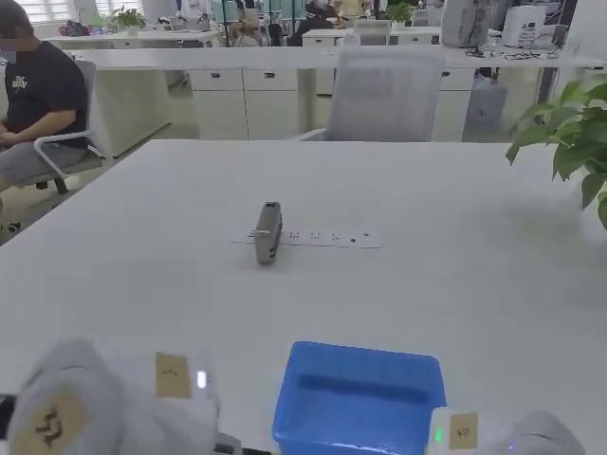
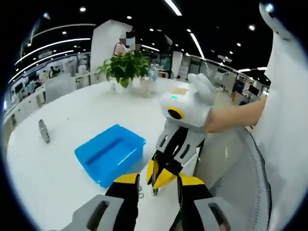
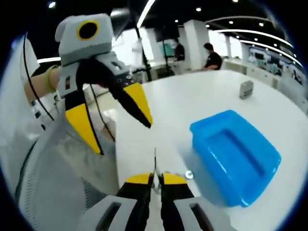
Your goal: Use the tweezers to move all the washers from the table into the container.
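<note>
The blue container [image 1: 360, 398] stands near the table's front edge, and nothing can be made out inside it. In the right gripper view my right gripper [image 3: 155, 180] is shut on thin metal tweezers [image 3: 155, 166], whose tips point down at the white table. A small washer [image 3: 188, 174] lies just beside them, in front of the container [image 3: 236, 154]. My left gripper [image 3: 122, 138] hovers above and to the left, jaws spread and holding nothing. In the left gripper view its own jaws [image 2: 159, 178] stand open, facing the right gripper [image 2: 155, 184], with the container [image 2: 110, 154] behind.
A grey block [image 1: 268, 231] lies on a flush power strip [image 1: 313, 237] at the table's middle. A potted plant [image 1: 569, 133] stands at the right edge. An office chair [image 1: 379, 95] is behind the table. A person [image 1: 33, 104] sits at far left.
</note>
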